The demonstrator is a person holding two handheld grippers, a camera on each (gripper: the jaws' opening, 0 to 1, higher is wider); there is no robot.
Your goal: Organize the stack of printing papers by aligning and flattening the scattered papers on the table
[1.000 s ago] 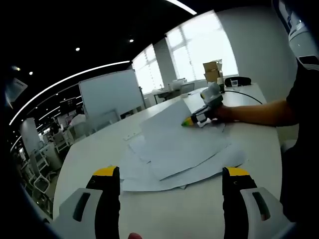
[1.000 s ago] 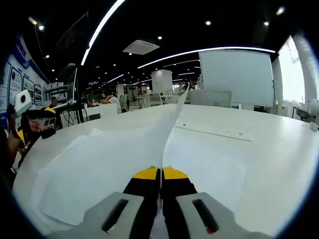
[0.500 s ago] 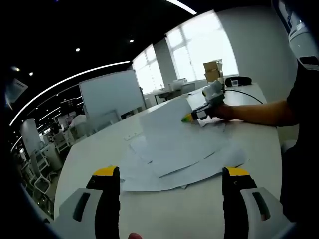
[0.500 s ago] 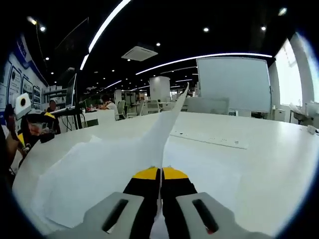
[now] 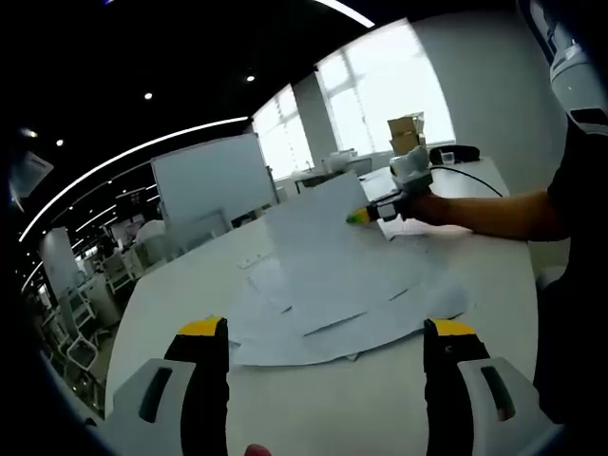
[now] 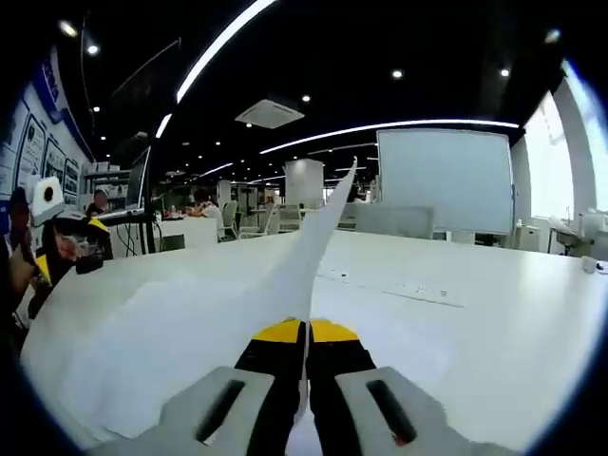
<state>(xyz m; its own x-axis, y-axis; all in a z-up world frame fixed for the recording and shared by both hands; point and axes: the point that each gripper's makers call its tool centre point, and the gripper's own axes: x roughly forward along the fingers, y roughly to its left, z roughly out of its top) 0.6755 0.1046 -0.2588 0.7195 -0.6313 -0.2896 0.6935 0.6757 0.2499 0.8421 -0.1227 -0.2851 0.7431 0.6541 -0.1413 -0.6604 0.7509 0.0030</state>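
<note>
The right gripper is pinching 1 sheet by its edge, jaws closed on it, and holding it tilted up above the scattered papers lying on the white table; the left gripper is hovering near the pile's closest edge, jaws spread wide and holding nothing; the step in hand looks like gathering loose sheets; next the raised sheet probably needs squaring over the pile and laying flat; how many sheets are lying in the pile is hard to make out, and the pinch point itself is hidden behind the jaws.
</note>
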